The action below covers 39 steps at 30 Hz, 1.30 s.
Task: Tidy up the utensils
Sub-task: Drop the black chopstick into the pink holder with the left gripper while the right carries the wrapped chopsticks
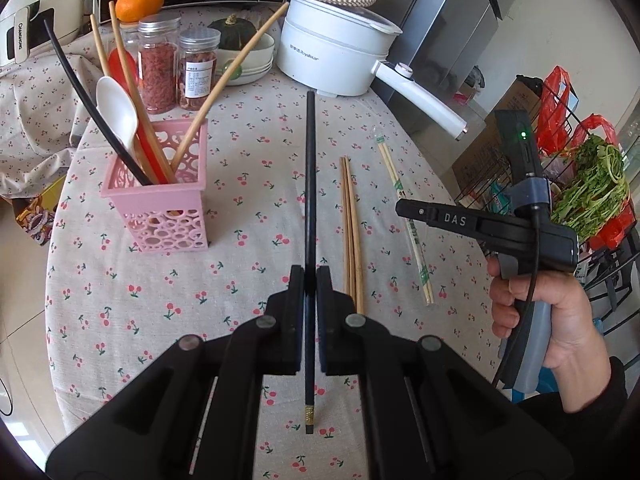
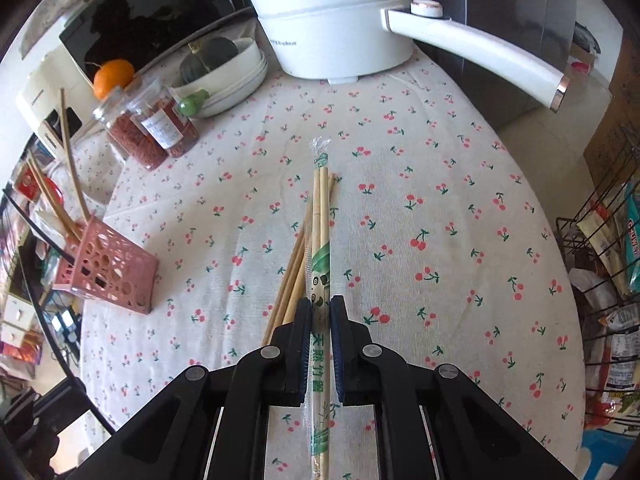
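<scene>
My left hand-held gripper (image 1: 310, 280) is clamped on a long black chopstick with a gold band near its butt end (image 1: 310, 184), which runs straight ahead between the two pads and sits lifted above the cherry-print tablecloth on the counter (image 1: 248, 208). To its right, two bare wooden chopsticks (image 1: 352, 232) lie side by side on the cloth, and further right lies a pair of pale bamboo chopsticks in a clear printed wrapper (image 1: 406, 222). My right hand-held gripper (image 2: 320, 312) has its pads closed against that wrapped pair (image 2: 320, 240), one on each side, with the wrapper extending forward and back through the jaws; from the right wrist view I cannot tell whether it is raised off the cloth. The bare wooden chopsticks (image 2: 290, 276) lie just left of it, angled slightly. In the left wrist view I see my right hand (image 1: 548, 320) gripping the handle of that tool. To the left stands a pink perforated plastic utensil basket (image 1: 156, 200), already holding a white plastic spoon (image 1: 118, 114), a red utensil, several wooden chopsticks and one black chopstick. Behind it stand two clear jars of dried red fruit (image 1: 176, 68), a white bowl with a dark green squash (image 1: 244, 46), an orange (image 1: 140, 0) and a white electric pot with a long handle (image 1: 336, 54).
</scene>
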Each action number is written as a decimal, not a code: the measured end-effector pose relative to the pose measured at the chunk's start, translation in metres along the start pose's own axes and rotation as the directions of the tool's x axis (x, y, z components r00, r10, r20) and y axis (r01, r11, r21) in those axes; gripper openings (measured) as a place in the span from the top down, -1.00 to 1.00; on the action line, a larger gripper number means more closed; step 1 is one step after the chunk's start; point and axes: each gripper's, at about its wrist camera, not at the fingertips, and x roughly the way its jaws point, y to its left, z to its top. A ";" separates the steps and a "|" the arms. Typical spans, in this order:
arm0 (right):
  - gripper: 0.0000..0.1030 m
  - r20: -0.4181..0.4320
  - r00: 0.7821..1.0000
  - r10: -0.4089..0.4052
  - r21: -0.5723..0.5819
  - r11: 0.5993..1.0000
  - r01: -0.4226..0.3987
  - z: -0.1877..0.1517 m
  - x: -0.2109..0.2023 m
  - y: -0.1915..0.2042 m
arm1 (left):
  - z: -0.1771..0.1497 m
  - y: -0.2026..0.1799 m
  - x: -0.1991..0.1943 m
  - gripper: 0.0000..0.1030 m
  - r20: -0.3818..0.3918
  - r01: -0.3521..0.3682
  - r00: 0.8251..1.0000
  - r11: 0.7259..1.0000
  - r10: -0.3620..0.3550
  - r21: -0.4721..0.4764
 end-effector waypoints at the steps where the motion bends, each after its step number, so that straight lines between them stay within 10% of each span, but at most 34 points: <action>1: 0.81 0.024 1.000 0.009 0.004 1.000 -0.009 0.000 -0.008 0.000 | 0.000 -0.001 -0.004 0.87 0.014 0.001 1.000 1.000 -0.001 0.001; 17: 0.81 0.335 0.922 0.196 -0.002 0.978 -0.207 -0.002 -0.114 0.017 | 0.023 -0.011 -0.078 0.87 0.303 -0.006 0.953 0.999 -0.010 0.050; 33: 0.81 0.286 0.928 0.237 -0.103 0.971 -0.216 -0.007 -0.098 0.051 | 0.053 0.048 -0.114 0.87 0.534 -0.057 0.836 0.989 0.123 -0.139; 39: 0.81 0.276 0.932 0.233 -0.111 0.971 -0.210 -0.008 -0.096 0.052 | 0.055 0.060 -0.102 0.87 0.550 -0.075 0.819 0.981 0.164 -0.181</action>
